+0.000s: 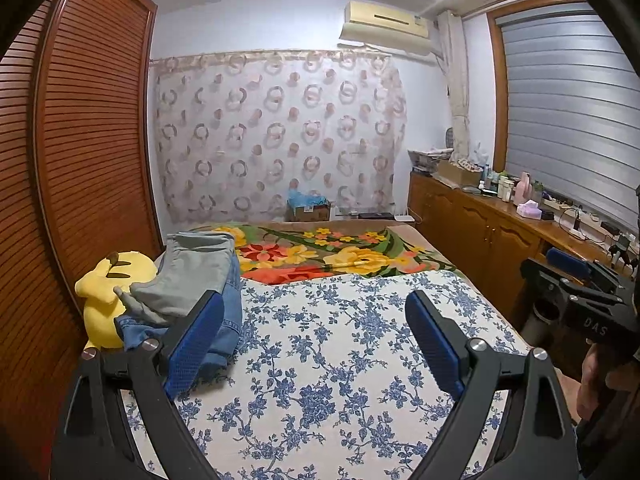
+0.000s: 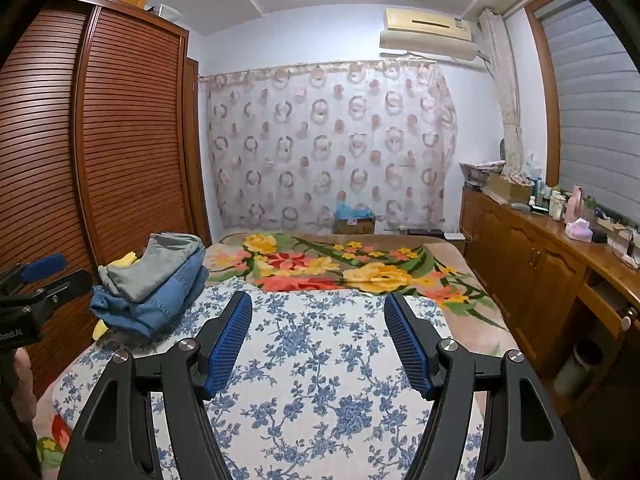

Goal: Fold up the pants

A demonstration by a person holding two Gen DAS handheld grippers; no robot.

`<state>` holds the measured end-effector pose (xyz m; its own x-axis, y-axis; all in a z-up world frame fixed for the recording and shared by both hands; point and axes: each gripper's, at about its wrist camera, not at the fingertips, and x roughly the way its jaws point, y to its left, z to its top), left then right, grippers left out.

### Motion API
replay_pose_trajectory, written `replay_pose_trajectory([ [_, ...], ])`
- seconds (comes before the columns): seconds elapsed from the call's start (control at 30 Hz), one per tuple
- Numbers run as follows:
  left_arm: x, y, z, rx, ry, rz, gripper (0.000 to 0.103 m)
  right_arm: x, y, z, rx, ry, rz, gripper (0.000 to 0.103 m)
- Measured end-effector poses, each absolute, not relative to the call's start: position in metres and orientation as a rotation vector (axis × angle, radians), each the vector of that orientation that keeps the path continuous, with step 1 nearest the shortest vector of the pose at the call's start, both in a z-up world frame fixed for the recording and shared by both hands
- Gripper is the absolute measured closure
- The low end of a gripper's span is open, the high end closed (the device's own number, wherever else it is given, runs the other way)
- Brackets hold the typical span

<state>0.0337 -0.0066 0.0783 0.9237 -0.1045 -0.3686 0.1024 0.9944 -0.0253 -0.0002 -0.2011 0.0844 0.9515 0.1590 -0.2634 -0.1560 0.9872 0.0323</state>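
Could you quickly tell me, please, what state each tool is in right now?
Left tool: open, holding nothing, above the blue-flowered cloth.
Right tool: open, holding nothing; the folded pants lie untouched to its left.

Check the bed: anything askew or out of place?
Mostly tidy. The pants stack sits at the bed's left edge, grey pair skewed on the jeans, partly leaning on a yellow plush toy. Both claws are open and empty.

Both wrist cameras looked forward and slightly down over the floral sheet (image 1: 340, 360) from close above it, facing the curtained far wall (each caught the other gripper at its frame's edge).
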Motion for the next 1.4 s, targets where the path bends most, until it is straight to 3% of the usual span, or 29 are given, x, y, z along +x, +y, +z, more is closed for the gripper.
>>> replay_pose_trajectory([
  [1.4, 0.032, -0.0056, 0.0763, -0.004, 0.379, -0.108, 0.011, 0.0025, -0.2004, 0.0796, 0.011, 0.268, 0.156, 0.032],
])
